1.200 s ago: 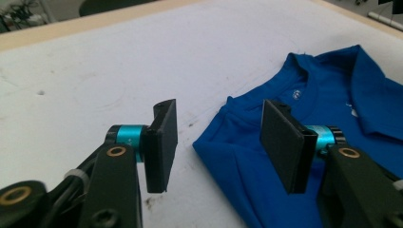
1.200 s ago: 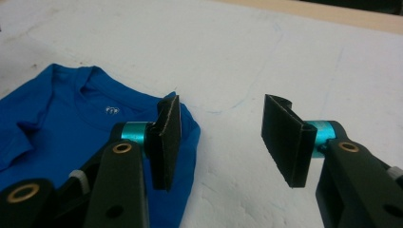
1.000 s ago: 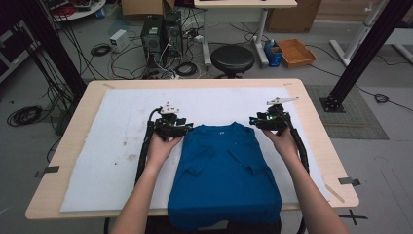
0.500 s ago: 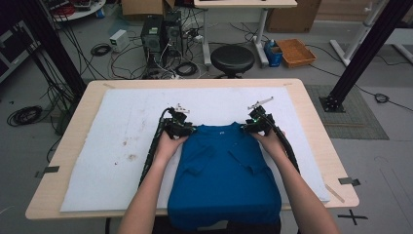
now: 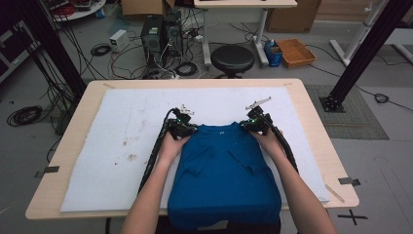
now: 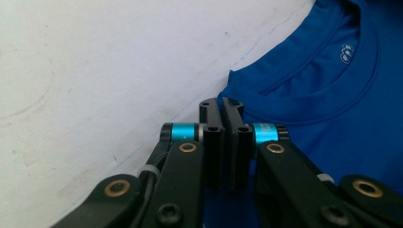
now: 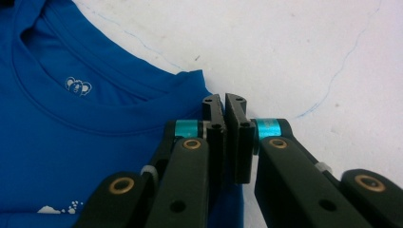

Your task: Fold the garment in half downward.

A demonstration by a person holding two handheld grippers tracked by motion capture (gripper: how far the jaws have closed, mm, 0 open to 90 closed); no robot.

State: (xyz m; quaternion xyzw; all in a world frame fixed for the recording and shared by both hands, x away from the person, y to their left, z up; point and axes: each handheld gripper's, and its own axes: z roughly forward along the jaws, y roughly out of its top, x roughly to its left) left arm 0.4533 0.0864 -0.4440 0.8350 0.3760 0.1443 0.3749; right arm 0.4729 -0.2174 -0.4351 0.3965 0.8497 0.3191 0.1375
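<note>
Desk [image 5: 311, 146]: light wood top, covered over most of its surface by a white mat [image 5: 122, 146] bearing brown stains toward its left half and faint blue pen lines.

Blue T-shirt [image 5: 221, 180]: lies flat on the mat, right of centre, collar toward the far side and hem hanging over the near edge of the desk. Both sleeves are folded in onto the body. A small white logo sits inside the neckline, and a white print shows low on the chest in the right gripper view.

Left gripper [image 5: 187, 129]: held in the person's left hand [image 5: 170, 145], at the shirt's far-left shoulder corner. In the left gripper view its jaws are pressed together, with the blue cloth of the shoulder edge caught between them just beside the collar.

Right gripper [image 5: 251, 124]: held in the right hand [image 5: 267, 141], at the far-right shoulder corner. In the right gripper view its jaws stand nearly together at the shirt's corner, blue cloth running in under them.

Surroundings, far side on the floor: black round stool [image 5: 232, 59], computer towers [image 5: 160, 34], loose cables, orange tray [image 5: 295, 51].
</note>
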